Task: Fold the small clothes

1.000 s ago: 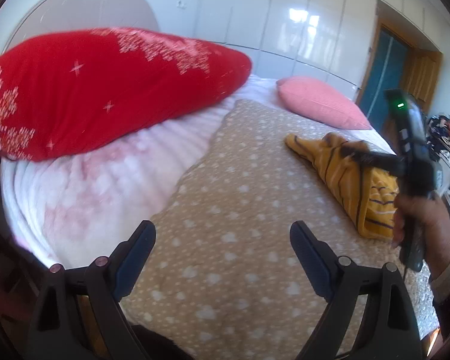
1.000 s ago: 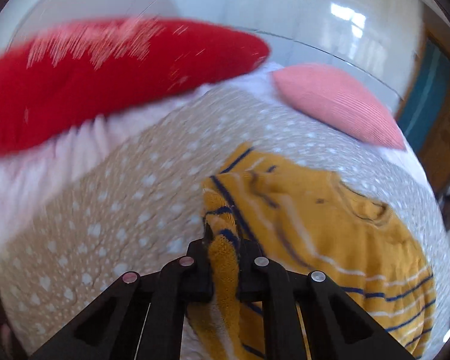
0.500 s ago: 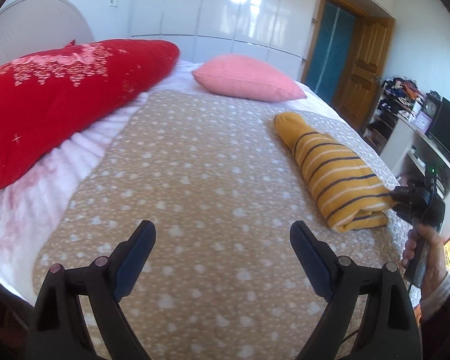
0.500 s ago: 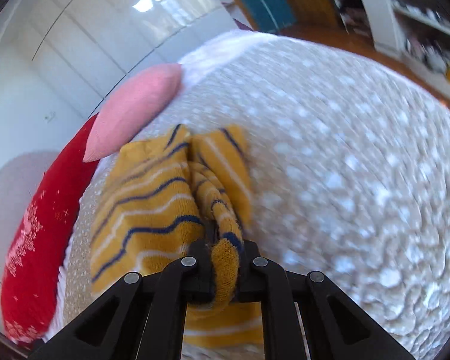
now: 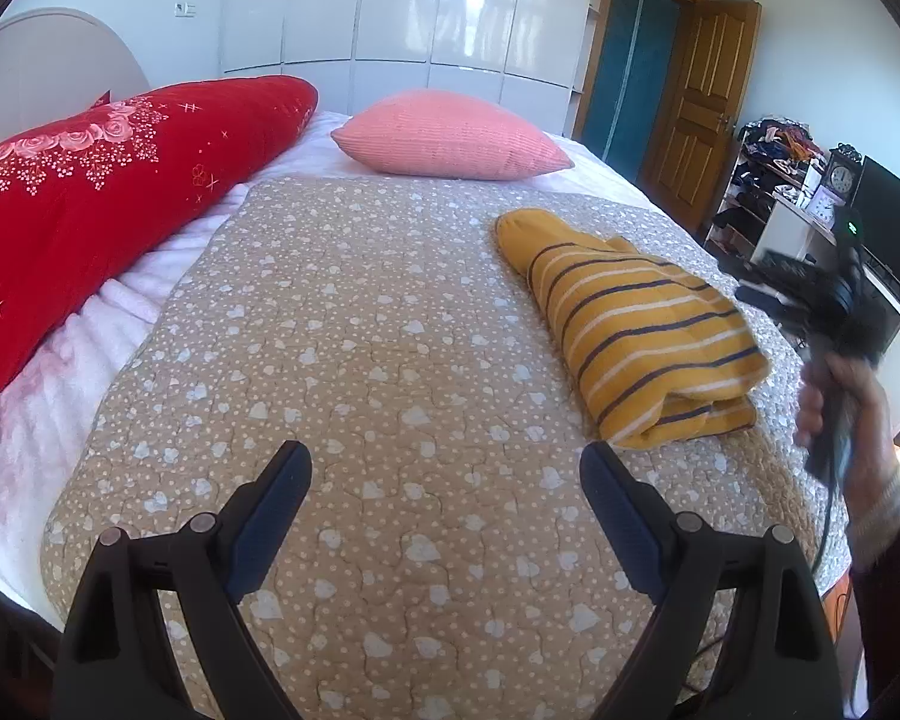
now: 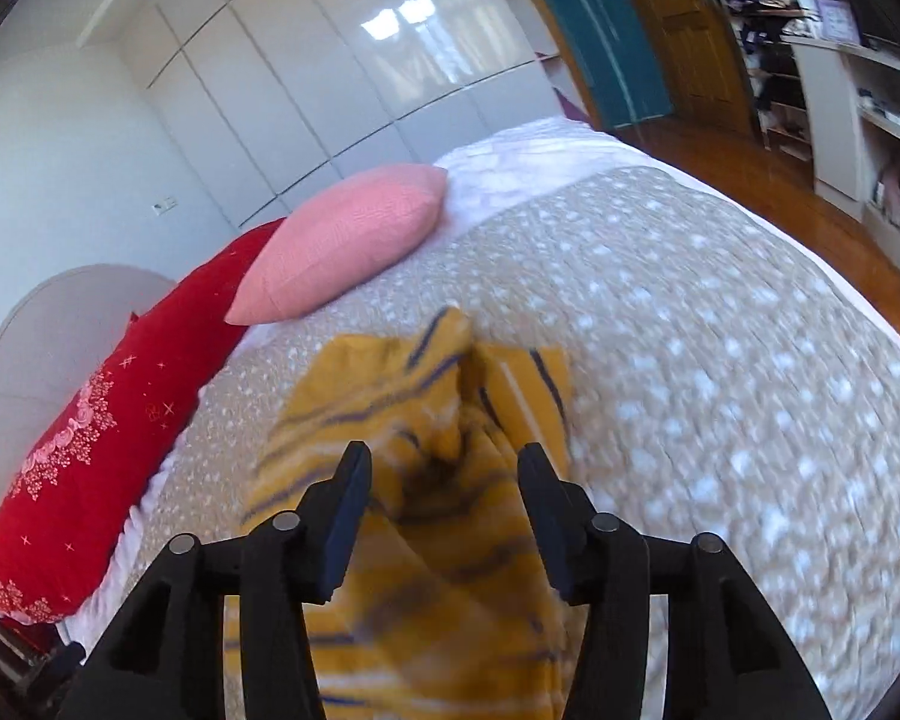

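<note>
The sweater (image 5: 636,324), mustard yellow with dark and white stripes, lies folded into a thick bundle on the right side of the quilt (image 5: 354,360), well apart from the pink pillow (image 5: 450,135) and the red pillow (image 5: 108,180); its open layered edge faces the near side, where several thicknesses of knit show stacked.

The left gripper (image 5: 444,498) hovers over bare quilt with its jaws spread wide and nothing between them; the right gripper (image 6: 444,492) is just at the near end of the sweater (image 6: 426,456), jaws parted, cloth lying between and below the pads but not pinched; the right-wrist view is blurred, so whether a pad touches the knit cannot be told.

The sweater looks soft, light and limp; it probably sags and unfolds if lifted by one layer alone, and the knit should give the pads good grip rather than slip. A hold likely works best at a corner of the bundle, pinching all layers together; for a further fold, each gripper taking one corner of the same short edge would keep the layers aligned. Nothing here is fragile; the risk is only a skewed or bunched fold.
</note>
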Motion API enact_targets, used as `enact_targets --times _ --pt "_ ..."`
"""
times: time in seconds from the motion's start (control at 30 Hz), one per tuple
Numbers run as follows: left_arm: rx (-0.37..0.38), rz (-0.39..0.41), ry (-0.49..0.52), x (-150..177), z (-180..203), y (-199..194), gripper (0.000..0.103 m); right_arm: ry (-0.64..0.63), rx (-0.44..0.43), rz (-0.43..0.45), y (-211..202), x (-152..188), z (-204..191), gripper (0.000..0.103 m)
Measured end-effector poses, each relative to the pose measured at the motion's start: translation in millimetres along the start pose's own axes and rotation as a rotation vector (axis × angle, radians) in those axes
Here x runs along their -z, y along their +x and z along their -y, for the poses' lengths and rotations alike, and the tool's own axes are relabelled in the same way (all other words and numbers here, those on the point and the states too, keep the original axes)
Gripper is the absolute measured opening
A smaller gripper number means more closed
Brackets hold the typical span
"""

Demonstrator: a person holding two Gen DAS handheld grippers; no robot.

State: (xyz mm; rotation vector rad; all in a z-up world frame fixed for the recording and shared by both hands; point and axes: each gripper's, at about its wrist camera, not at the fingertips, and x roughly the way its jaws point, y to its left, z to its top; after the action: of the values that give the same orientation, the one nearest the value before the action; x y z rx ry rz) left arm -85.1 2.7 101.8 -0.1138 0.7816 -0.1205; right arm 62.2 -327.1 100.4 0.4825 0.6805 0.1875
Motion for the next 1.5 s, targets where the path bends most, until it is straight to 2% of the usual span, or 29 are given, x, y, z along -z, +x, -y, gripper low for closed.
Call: enact_targets --times 0.03,0.1,0.2,0.23,0.27,0.33,0.37,0.43,0.53,0.57,0.63,0.67,0.73,0.87,0.93,1.0,1.03,1.07,1.13,1.17,1.23,1.3,1.33,1.4,1.43,1.47,1.5 --pt "0.002 0.000 0.002 -0.1 1.4 0.4 0.090 0.000 -0.006 -0.014 7.9 -7.5 -1.2 0.057" --pt "0.003 -0.004 0.007 -0.8 3.9 2.8 0.090 0.008 -0.050 -0.099 36.2 -21.8 -3.8 0.066" --pt "0.009 -0.014 0.010 -2.7 8.0 8.2 0.090 -0.005 -0.063 -0.203 78.1 -22.1 -10.0 0.066" --pt "0.010 -0.017 0.013 -3.4 9.4 9.6 0.090 -0.008 -0.081 -0.248 89.8 -18.9 -11.2 0.054" --pt "0.012 -0.018 0.017 -3.9 11.2 10.2 0.090 -0.013 -0.075 -0.272 95.5 -15.2 -10.7 0.025" --pt "0.017 -0.016 0.028 -5.3 14.5 11.2 0.090 -0.003 -0.100 -0.248 88.3 -12.5 -7.9 0.017" --pt "0.019 -0.014 0.034 -6.2 15.9 11.6 0.090 0.016 -0.120 -0.206 74.3 -15.0 -4.5 0.016" --pt "0.027 -0.014 0.043 -8.5 18.4 14.0 0.090 0.040 -0.135 -0.128 44.9 -19.2 2.3 0.015" --pt "0.051 -0.030 0.038 -13.3 21.8 23.3 0.090 0.030 -0.052 -0.044 6.8 -17.6 14.2 0.015" --pt "0.067 -0.039 0.033 -15.4 24.3 27.7 0.090 0.025 -0.017 -0.038 2.1 -14.5 19.9 0.015" --pt "0.101 -0.061 0.028 -21.8 32.6 41.6 0.090 0.021 0.055 -0.085 11.4 -5.1 32.6 0.017" --pt "0.110 -0.078 0.032 -26.4 38.6 50.5 0.090 0.026 0.076 -0.139 22.3 0.5 39.5 0.025" --pt "0.130 -0.099 0.039 -35.1 48.9 63.0 0.090 0.038 0.075 -0.168 24.6 6.2 46.4 0.032" --pt "0.183 -0.118 0.049 -58.7 75.4 87.5 0.090 0.027 0.050 0.003 -24.7 1.9 35.8 0.036" --pt "0.211 -0.123 0.053 -66.6 90.5 102.0 0.090 0.007 0.003 0.046 -42.3 0.9 24.2 0.036" --pt "0.237 -0.149 0.047 -68.8 103.7 122.5 0.090 0.015 -0.081 0.011 -42.5 5.0 16.3 0.035" --pt "0.248 -0.173 0.043 -65.9 108.9 135.1 0.090 0.022 -0.107 -0.016 -39.2 10.9 14.6 0.029" --pt "0.242 -0.203 0.041 -61.5 111.8 146.7 0.090 0.029 -0.107 -0.045 -33.2 18.9 16.0 0.026" --pt "0.204 -0.318 0.035 -43.8 116.8 178.5 0.090 0.050 -0.054 -0.098 -19.6 39.4 26.5 0.026" --pt "0.203 -0.356 0.023 -37.8 116.1 187.6 0.090 0.073 -0.020 -0.162 -5.8 50.6 36.8 0.026" --pt "0.227 -0.356 0.005 -34.8 110.7 186.0 0.090 0.094 -0.006 -0.226 9.8 62.6 49.2 0.025" --pt "0.269 -0.304 0.015 -44.2 104.6 168.3 0.090 0.077 -0.009 -0.202 -0.9 58.0 51.9 0.025" --pt "0.281 -0.267 0.017 -49.5 101.2 159.5 0.090 0.060 0.005 -0.184 -6.5 53.0 51.2 0.029" --pt "0.299 -0.201 0.017 -61.9 91.3 146.7 0.091 0.036 0.003 -0.132 -14.4 41.4 50.7 0.050" --pt "0.309 -0.186 0.009 -66.9 86.3 145.8 0.093 0.033 0.009 -0.110 -16.0 36.7 51.3 0.074" --pt "0.314 -0.179 -0.004 -72.1 80.7 148.4 0.096 0.035 0.012 -0.093 -16.4 32.1 52.1 0.087" --pt "0.311 -0.181 -0.024 -75.7 74.6 154.8 0.096 0.045 0.007 -0.085 -10.6 26.9 53.2 0.089"
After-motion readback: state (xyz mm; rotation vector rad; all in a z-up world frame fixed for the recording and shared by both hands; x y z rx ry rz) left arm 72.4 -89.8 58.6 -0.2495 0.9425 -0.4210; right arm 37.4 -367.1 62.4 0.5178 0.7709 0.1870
